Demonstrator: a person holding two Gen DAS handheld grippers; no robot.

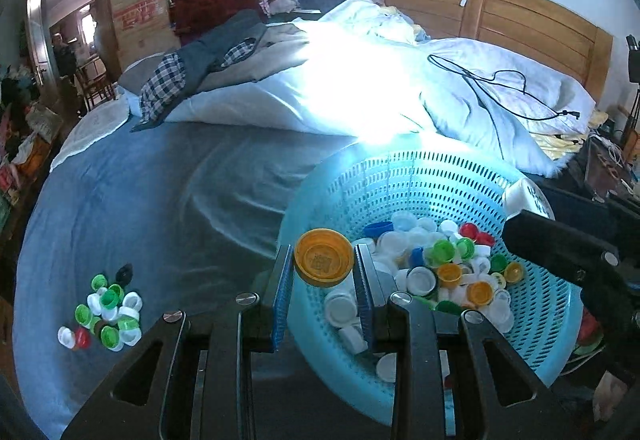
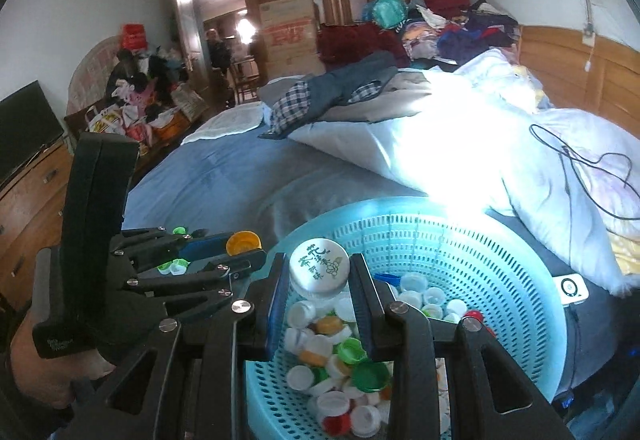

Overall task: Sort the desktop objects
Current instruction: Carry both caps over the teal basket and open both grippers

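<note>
Glare whites out the quilt (image 1: 352, 96) behind the basket (image 1: 560, 320), whose near rim is hidden by the left tool (image 1: 323, 276); a doorway figure (image 2: 218, 48) is too small to make out.

Left tongs (image 1: 323, 260) clamping yellow cap (image 1: 324, 258) (open side up), above blue basket (image 1: 552, 316), bottle caps inside

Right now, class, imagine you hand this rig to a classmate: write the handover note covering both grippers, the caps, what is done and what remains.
Left gripper: shut on a yellow cap, held above the near rim of the blue basket.
Right gripper: shut on a white printed cap, also over the basket.
Done: a small pile of caps, mostly green and white, lies on the blue bedsheet left of the basket.
Left: many mixed caps remain in the basket; place the two held caps, then continue.
</note>
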